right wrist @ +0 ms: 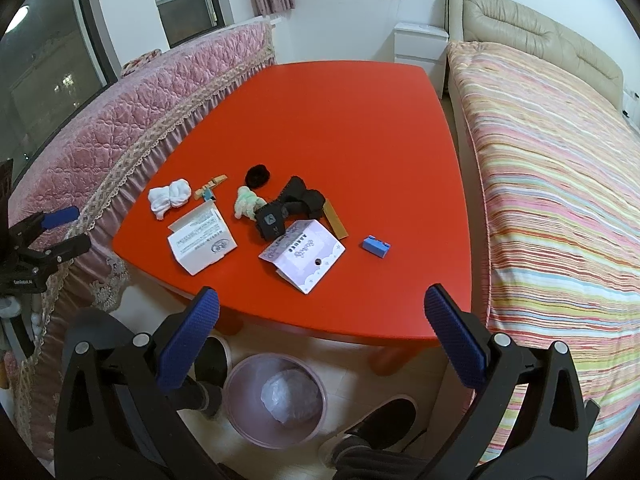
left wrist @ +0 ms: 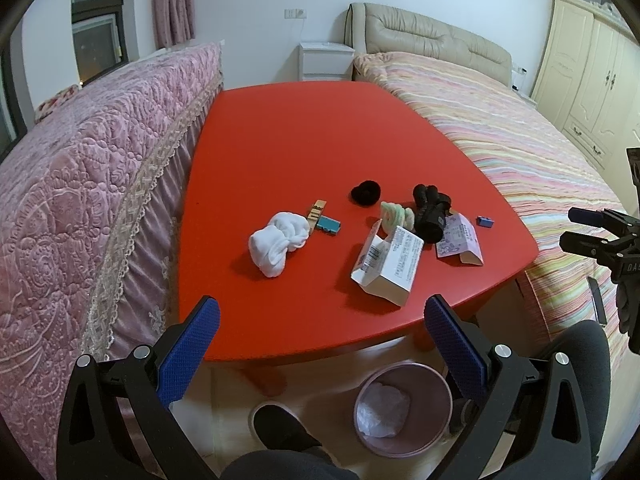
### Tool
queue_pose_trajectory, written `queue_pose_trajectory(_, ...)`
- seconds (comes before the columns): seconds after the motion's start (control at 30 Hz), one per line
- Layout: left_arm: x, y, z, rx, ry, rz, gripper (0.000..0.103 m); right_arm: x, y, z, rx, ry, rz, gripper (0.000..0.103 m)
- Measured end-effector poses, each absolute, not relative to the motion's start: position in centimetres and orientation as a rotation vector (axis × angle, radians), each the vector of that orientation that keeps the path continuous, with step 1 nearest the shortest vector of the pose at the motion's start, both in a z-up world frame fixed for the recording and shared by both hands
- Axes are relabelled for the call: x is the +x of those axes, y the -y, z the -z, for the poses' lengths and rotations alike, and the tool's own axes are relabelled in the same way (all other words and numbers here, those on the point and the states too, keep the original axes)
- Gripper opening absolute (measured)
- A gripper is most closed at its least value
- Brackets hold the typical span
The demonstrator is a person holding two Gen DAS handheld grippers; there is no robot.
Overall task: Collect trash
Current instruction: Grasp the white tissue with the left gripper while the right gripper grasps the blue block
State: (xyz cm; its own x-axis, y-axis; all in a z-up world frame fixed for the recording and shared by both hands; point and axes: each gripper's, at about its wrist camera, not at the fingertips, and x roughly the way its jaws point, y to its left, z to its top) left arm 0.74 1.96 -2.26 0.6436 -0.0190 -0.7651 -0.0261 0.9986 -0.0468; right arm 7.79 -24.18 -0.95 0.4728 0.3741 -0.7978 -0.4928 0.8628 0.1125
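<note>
On the red table (left wrist: 304,128) (right wrist: 352,120) lie an opened white carton (left wrist: 386,266) (right wrist: 202,242), an opened pink paper box (left wrist: 460,242) (right wrist: 304,254), a white sock bundle (left wrist: 278,242) (right wrist: 170,196), black socks (left wrist: 430,212) (right wrist: 294,204), a green-white sock (left wrist: 396,214) (right wrist: 248,200), a black hair tie (left wrist: 366,192) (right wrist: 257,176), clothespins (left wrist: 316,212) (right wrist: 210,188) and a small blue block (left wrist: 485,221) (right wrist: 376,247). A pink bin (left wrist: 404,406) (right wrist: 276,398) with a plastic liner stands on the floor under the near edge. My left gripper (left wrist: 320,316) and right gripper (right wrist: 320,312) are open and empty, above the near edge.
A pink quilted sofa (left wrist: 80,168) (right wrist: 160,96) borders the table's left. A striped bed (left wrist: 520,132) (right wrist: 560,160) borders its right. A white nightstand (left wrist: 326,60) stands behind. The person's feet in dark slippers (left wrist: 280,424) (right wrist: 384,420) flank the bin.
</note>
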Motion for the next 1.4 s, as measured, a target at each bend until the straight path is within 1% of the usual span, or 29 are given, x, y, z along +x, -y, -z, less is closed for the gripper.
queue_pose_trajectory(0.37, 5.5, -5.1, 3.9, -0.016, -0.959, -0.023, 0.097, 14.0, 24.1, 3.7, -0.269, -1.065, -0.532, 0.100)
queue_pose_trajectory(0.77, 12.0, -6.6, 7.0, -0.011, -1.097, -0.012, 0.097, 20.7, 23.6, 7.1, -0.214, -1.262, -0.382, 0.100)
queue_pose_trajectory(1.0, 14.6, -6.7, 8.6, -0.008, -1.158, -0.031, 0.097, 22.3, 22.8, 8.9, -0.200, -1.343, -0.334, 0.100)
queue_pose_trajectory(1.03, 14.9, -6.6, 8.8, -0.006, -1.162, -0.033, 0.097, 22.4, 22.7, 9.1, -0.204, -1.344, -0.334, 0.097)
queue_pose_trajectory(1.07, 15.0, -6.6, 9.0, -0.005, -1.167, -0.033, 0.097, 22.5, 22.6, 9.2, -0.204, -1.352, -0.334, 0.089)
queue_pose_trajectory(1.13, 15.4, -6.7, 9.5, -0.013, -1.183, -0.034, 0.097, 22.5, 22.4, 9.5, -0.215, -1.361, -0.330, 0.084)
queue_pose_trajectory(1.2, 15.7, -6.7, 9.9, -0.012, -1.193, -0.036, 0.097, 22.5, 22.2, 9.7, -0.215, -1.369, -0.336, 0.082)
queue_pose_trajectory(1.23, 15.8, -6.7, 10.2, -0.011, -1.196, -0.039, 0.097, 22.5, 22.1, 9.8, -0.222, -1.373, -0.336, 0.078)
queue_pose_trajectory(1.33, 16.4, -7.0, 10.7, -0.013, -1.206, -0.044, 0.088, 22.5, 21.8, 10.3, -0.230, -1.385, -0.345, 0.066)
queue_pose_trajectory(1.37, 16.5, -6.9, 10.9, -0.013, -1.208, -0.042, 0.083, 22.5, 21.8, 10.2, -0.238, -1.382, -0.346, 0.064)
queue_pose_trajectory(1.4, 16.6, -7.0, 11.0, -0.014, -1.212, -0.041, 0.080, 22.5, 21.7, 10.2, -0.242, -1.379, -0.346, 0.063)
